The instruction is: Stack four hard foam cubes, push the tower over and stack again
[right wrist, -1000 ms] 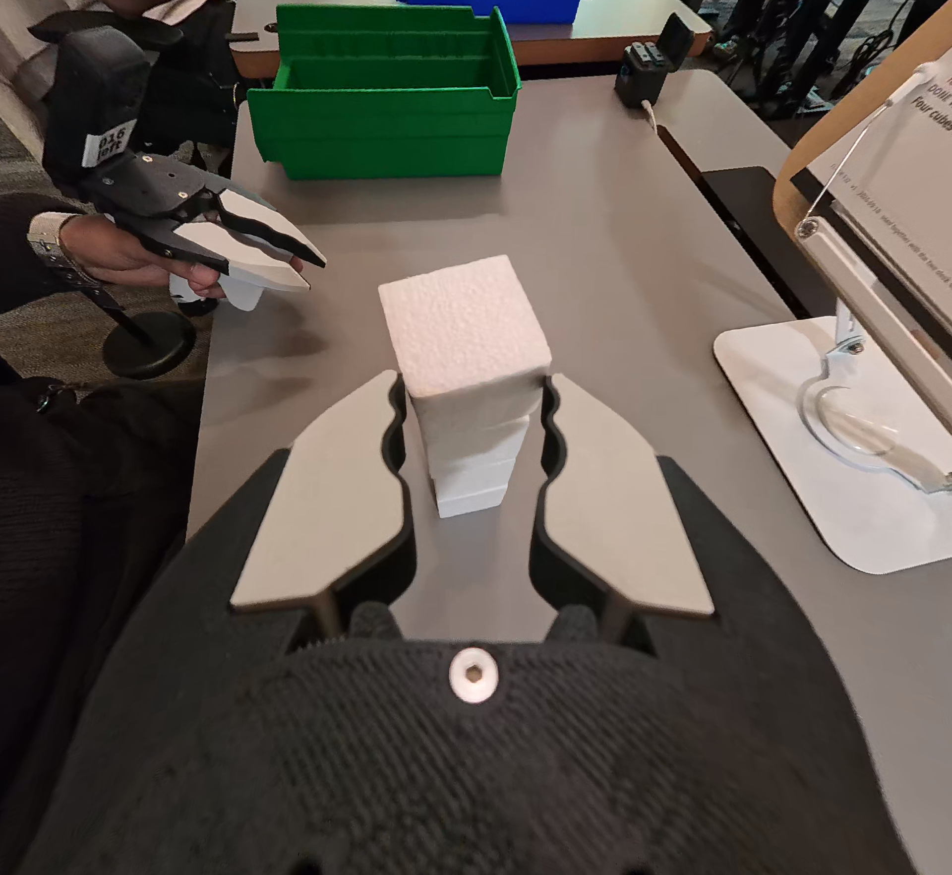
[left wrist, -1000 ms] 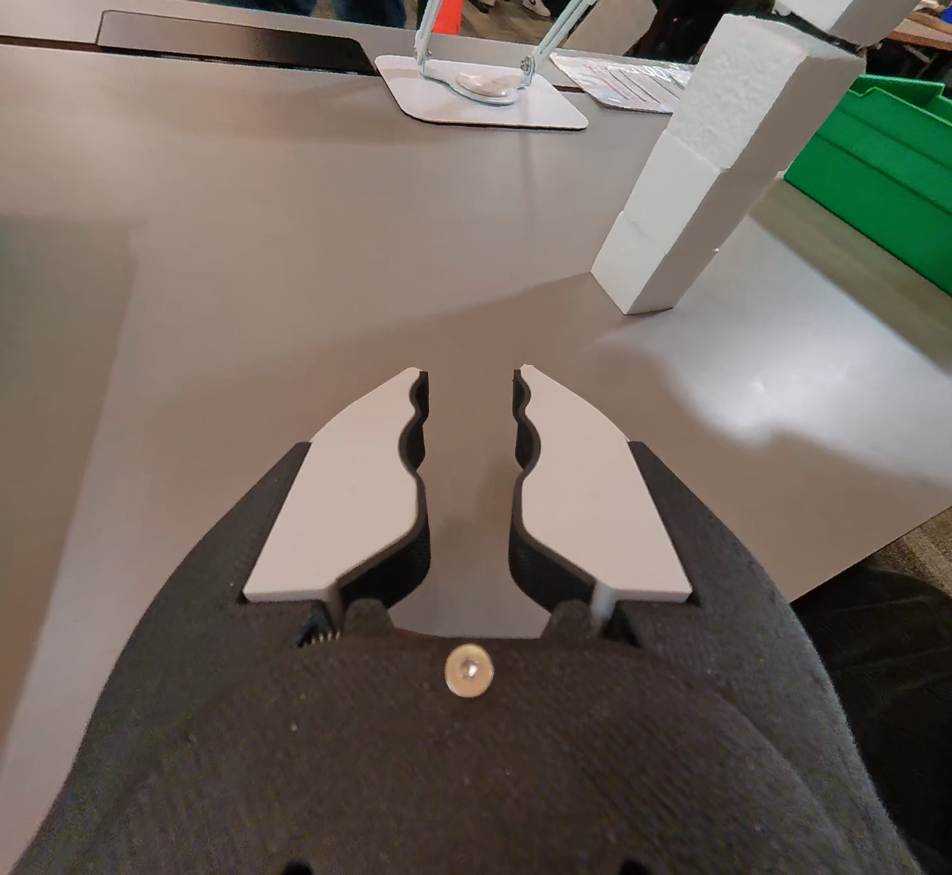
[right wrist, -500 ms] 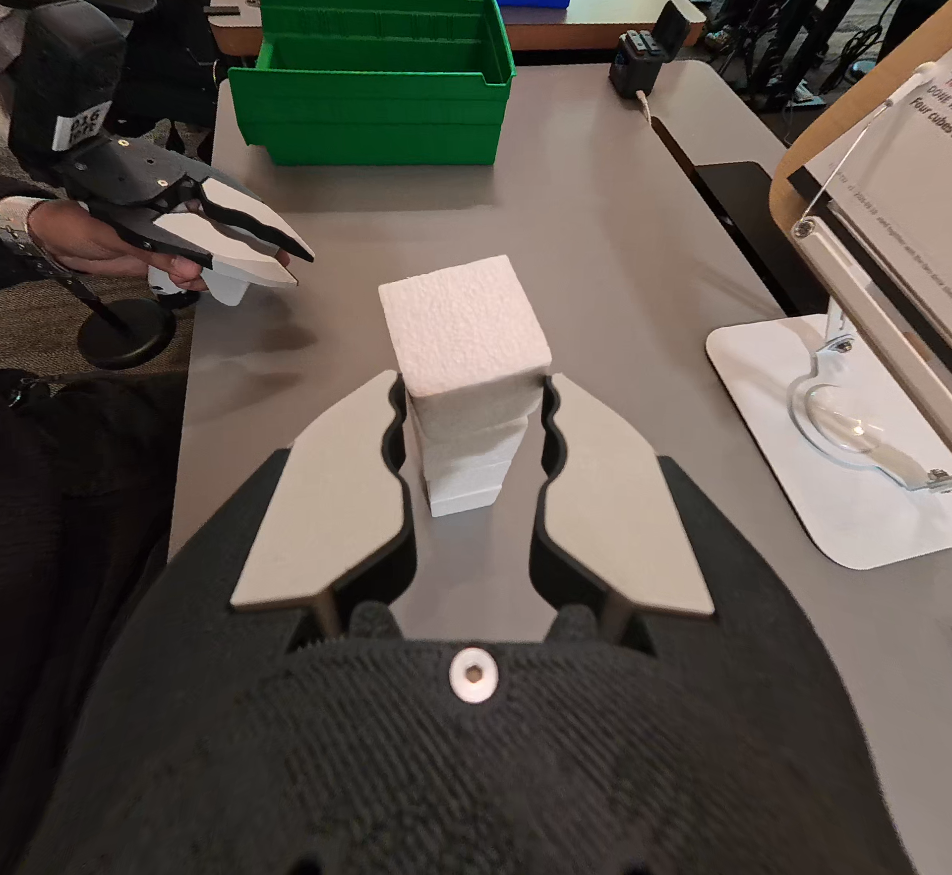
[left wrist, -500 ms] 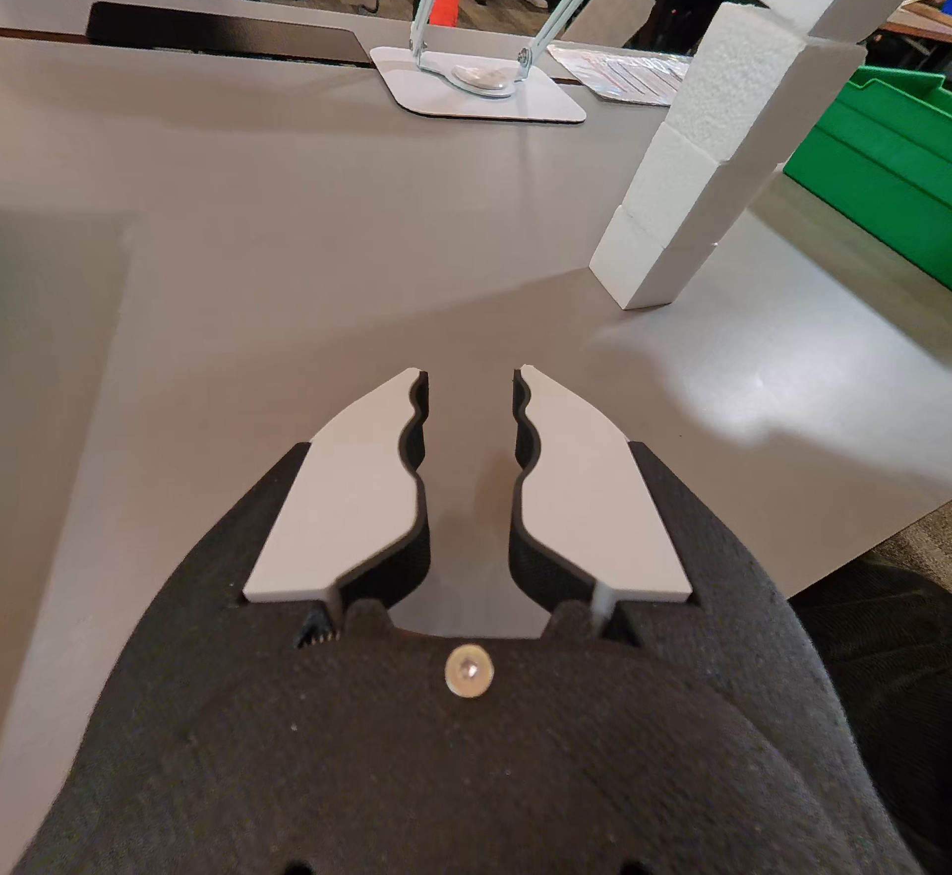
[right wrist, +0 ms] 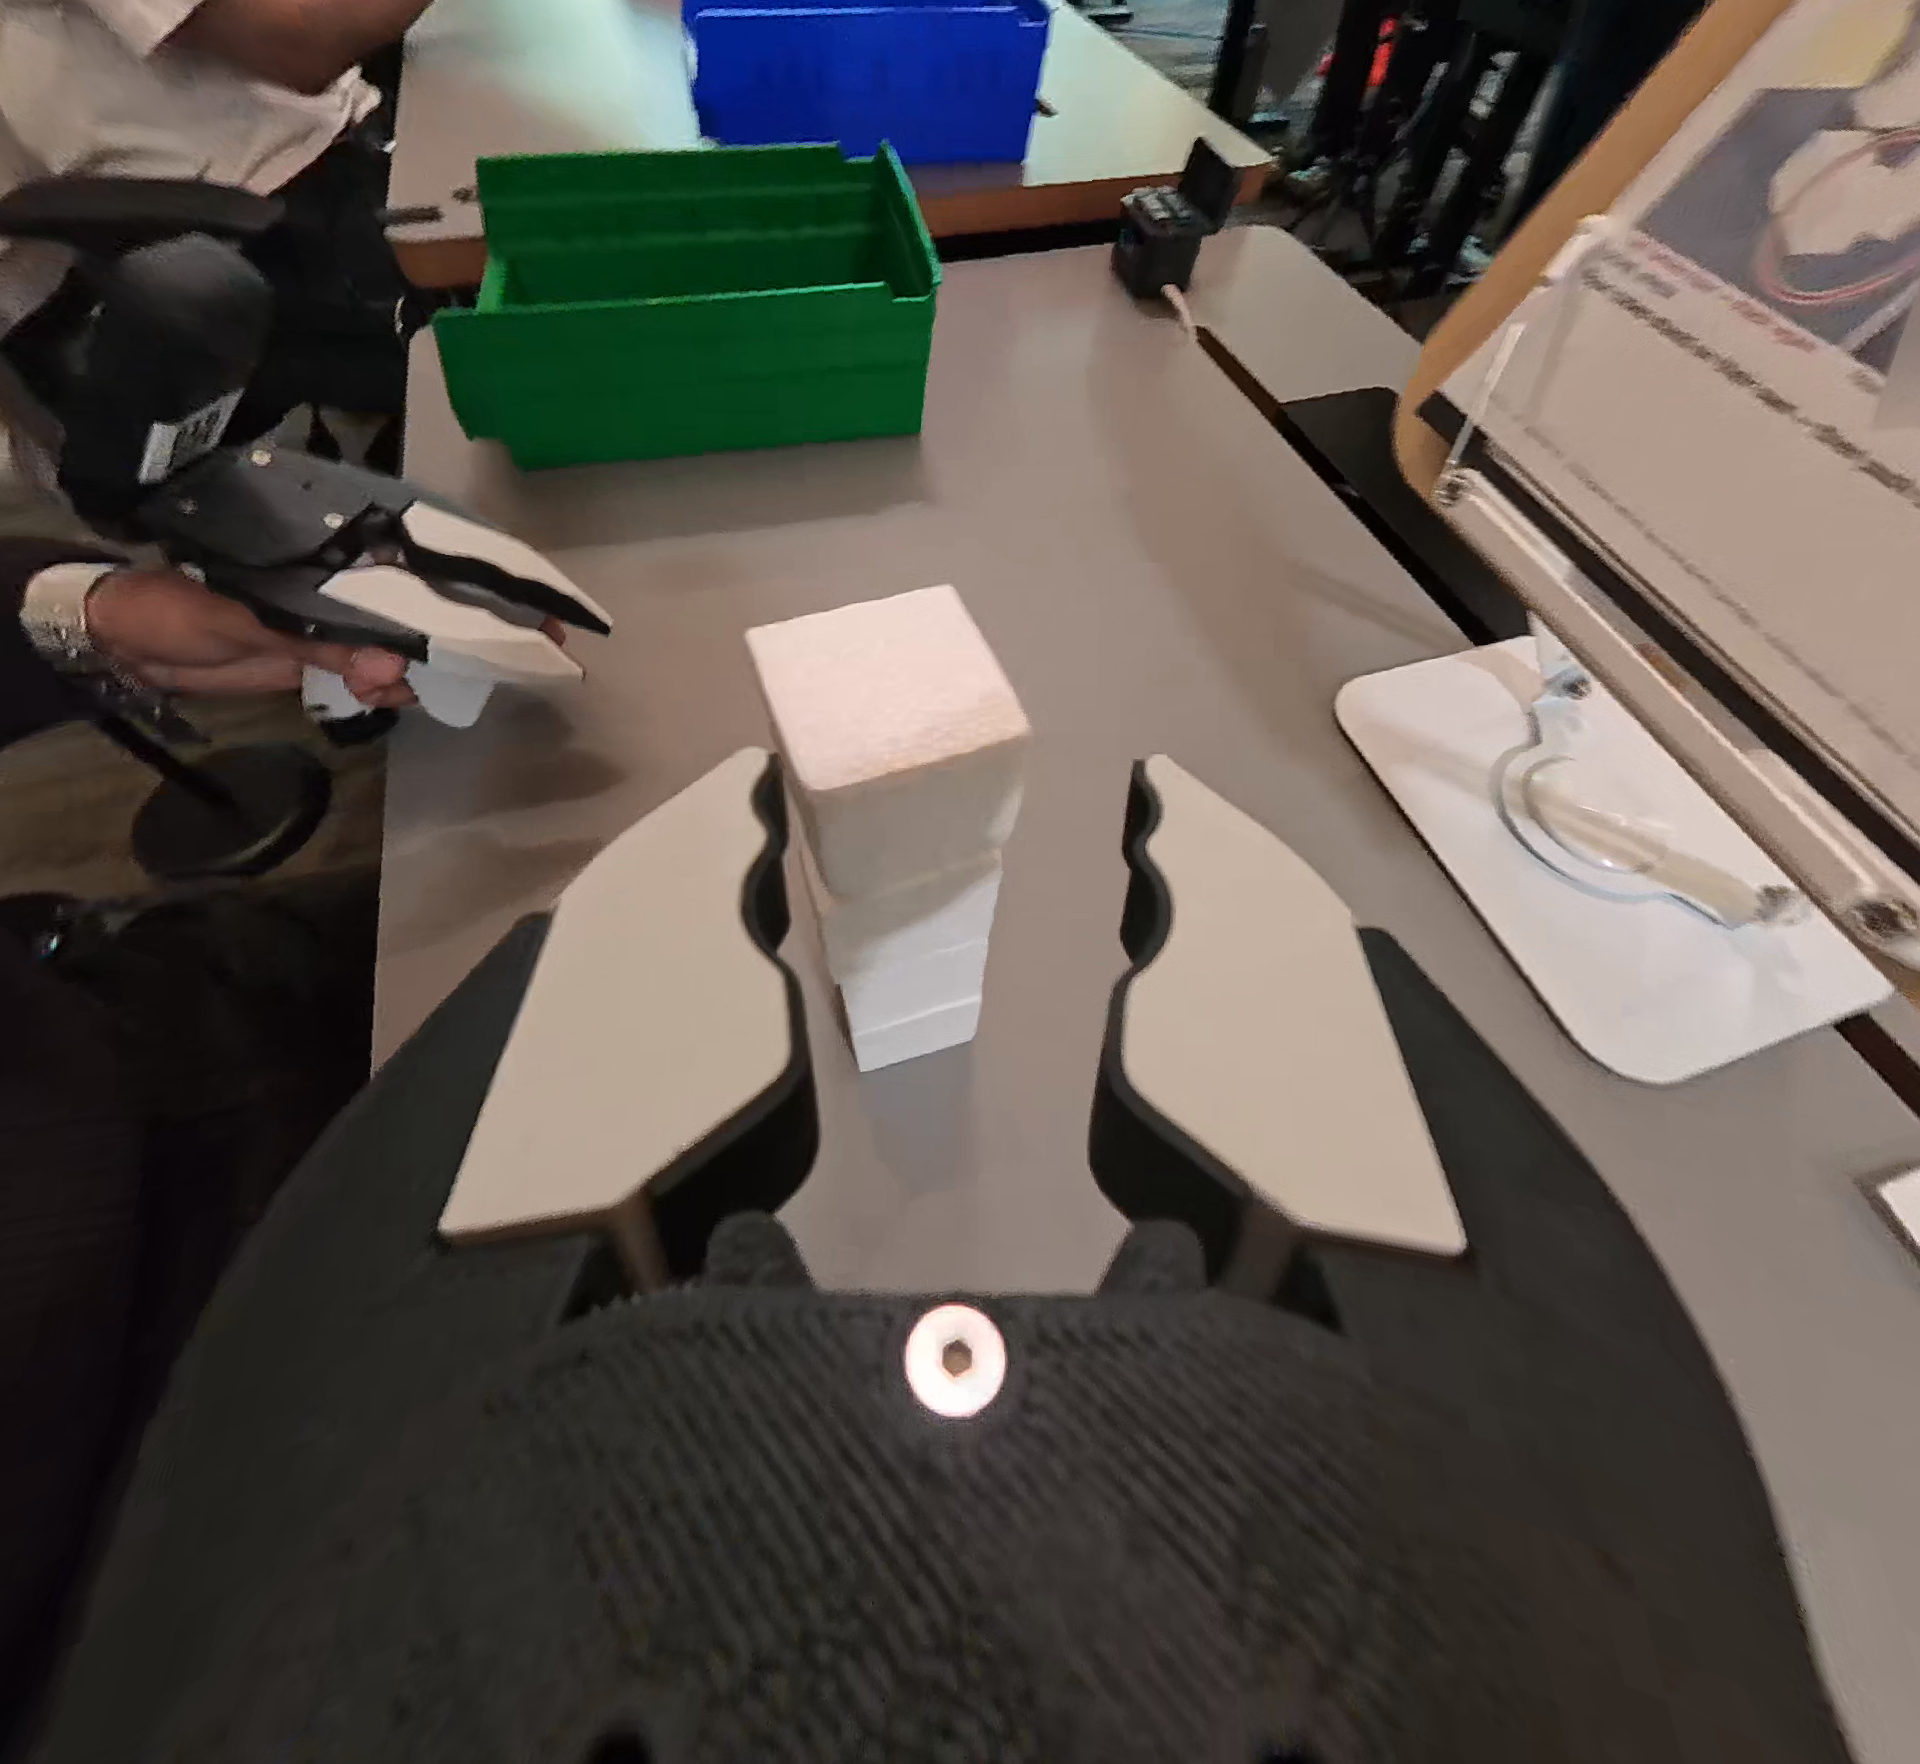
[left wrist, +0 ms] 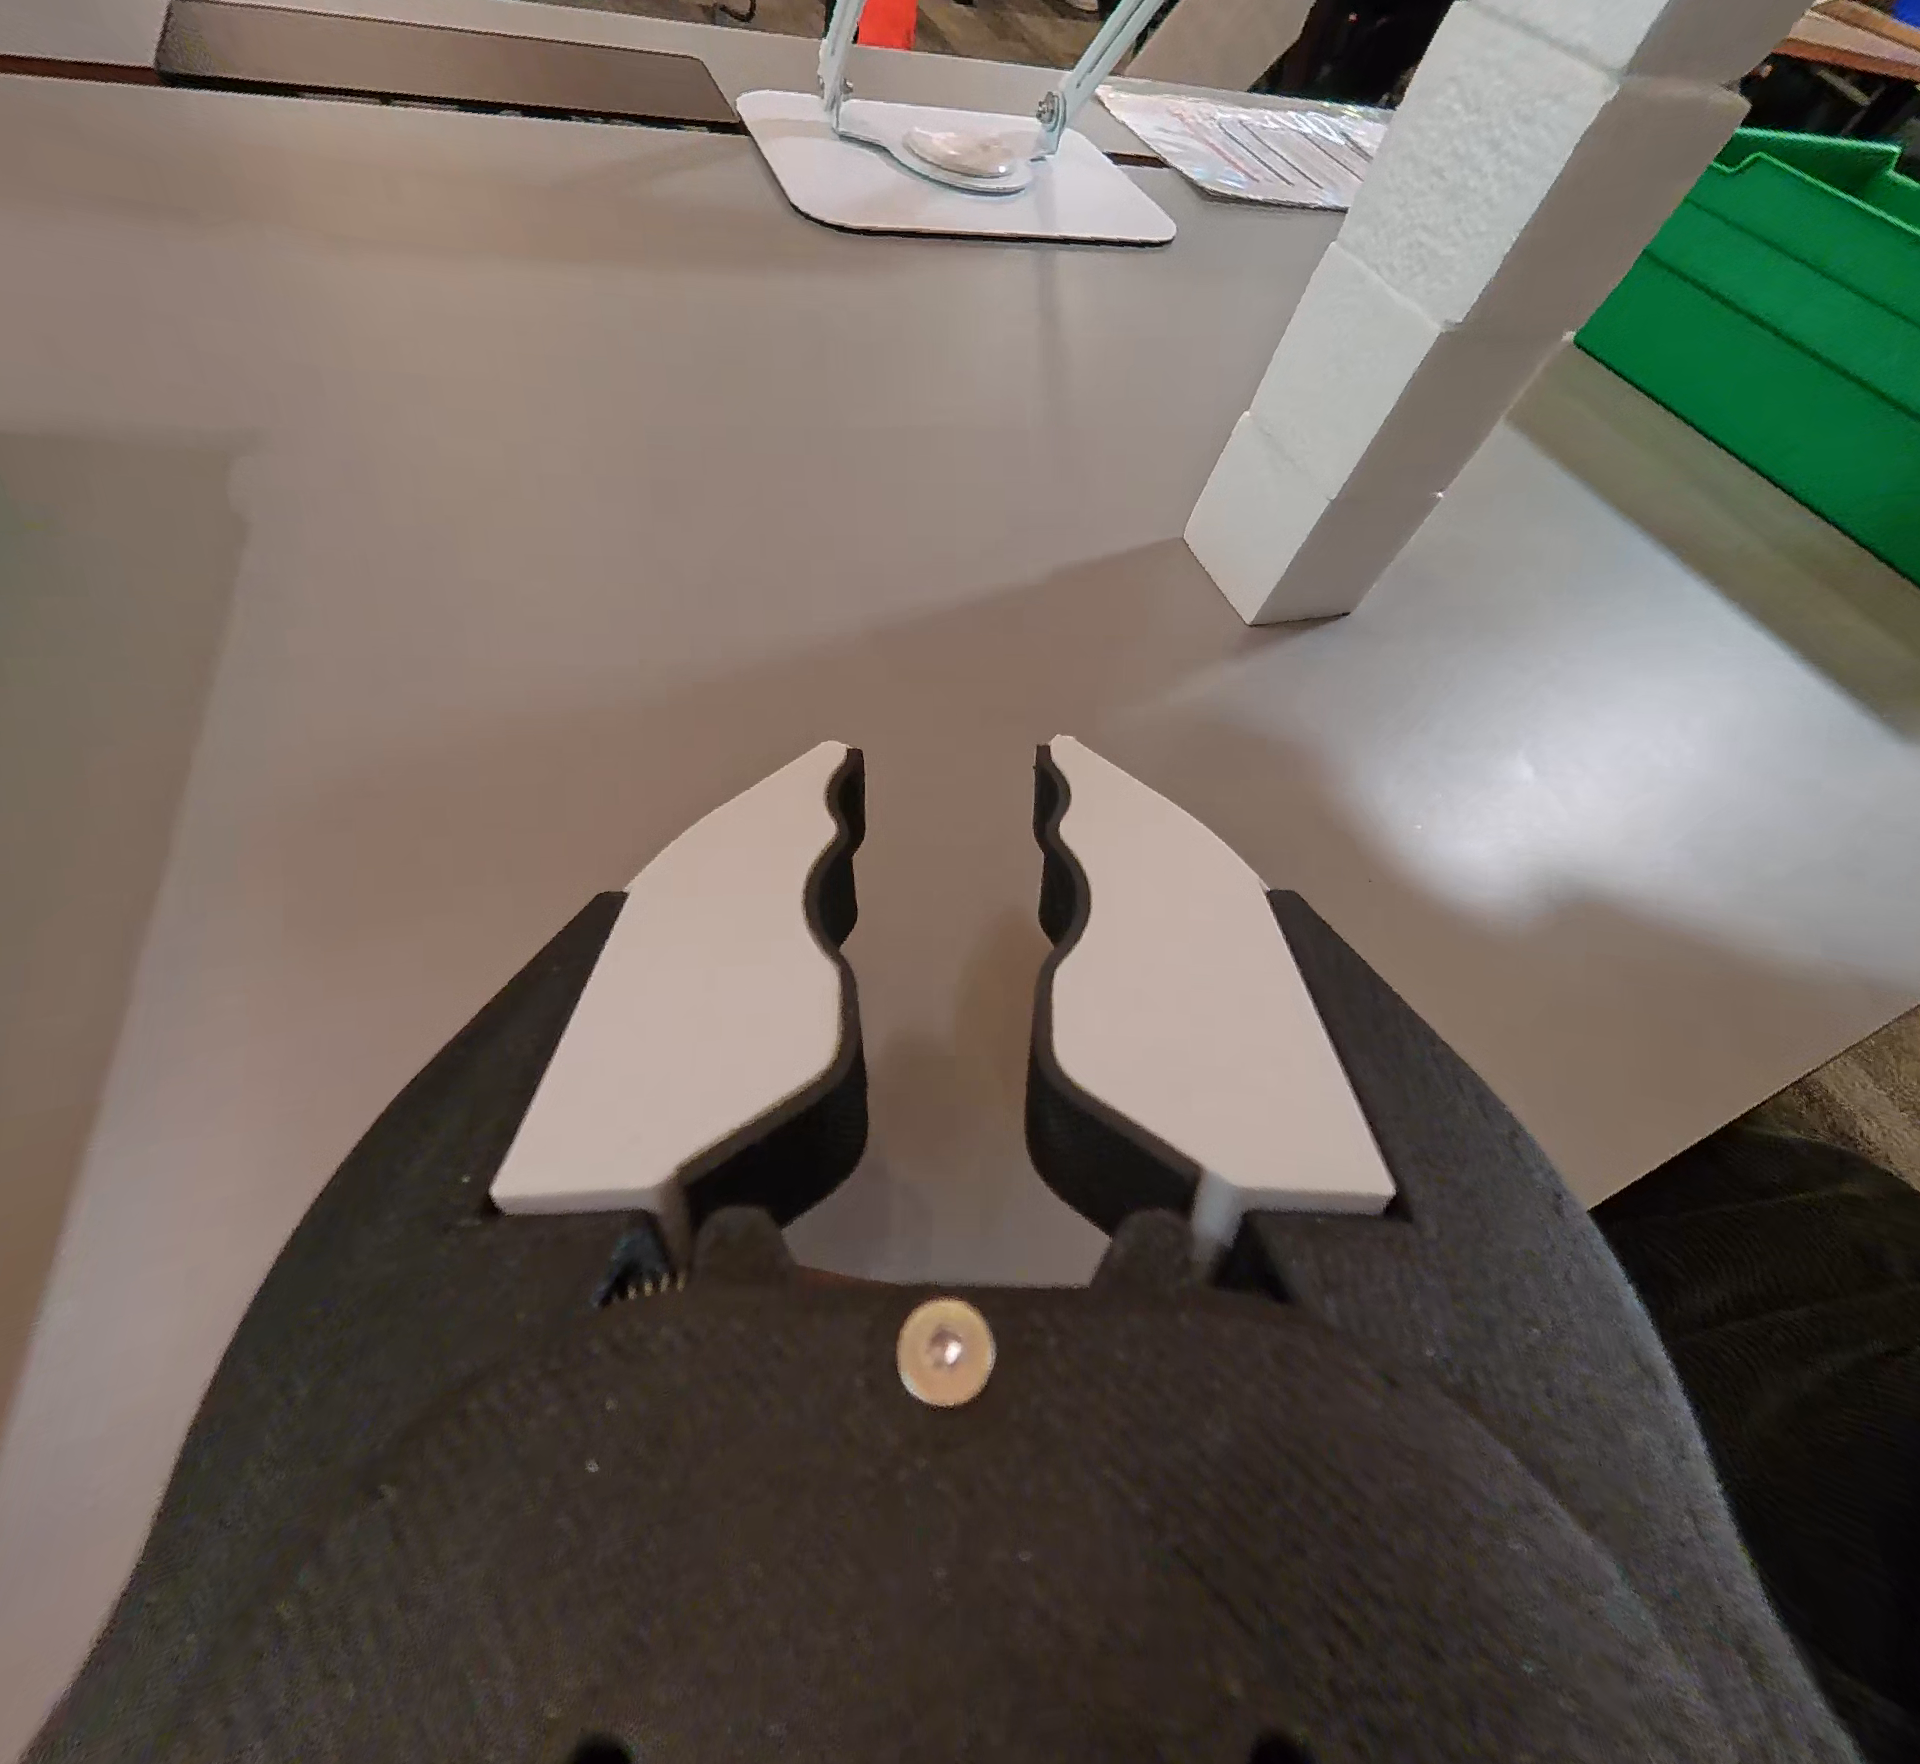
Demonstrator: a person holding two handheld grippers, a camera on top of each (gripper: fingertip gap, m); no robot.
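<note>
A stack of several white foam cubes (right wrist: 883, 675) stands on the grey table (right wrist: 1091, 519). My right gripper (right wrist: 951, 769) is open above and just behind the stack. Its left fingertip (right wrist: 753, 779) is close beside the top cube and its right fingertip (right wrist: 1148, 784) stands clear of it. It holds nothing. My left gripper (left wrist: 945, 748) is open with a narrow gap and empty, over bare table to the left of the stack (left wrist: 1455, 260). It also shows in the right wrist view (right wrist: 592, 649), held in a hand left of the stack.
A green bin (right wrist: 686, 332) sits behind the stack, with a blue bin (right wrist: 862, 62) on the table beyond. A document stand with a white base (right wrist: 1600, 883) is at the right. A small black device (right wrist: 1164, 244) sits at the far edge. A person in a white shirt (right wrist: 156, 0) is at the far left. The grippers' ends are close to 25 centimeters from one another.
My right gripper's jaws have spread apart and let go of the top cube, which stays on the stack; the view has tilted up. My left gripper has barely moved.
</note>
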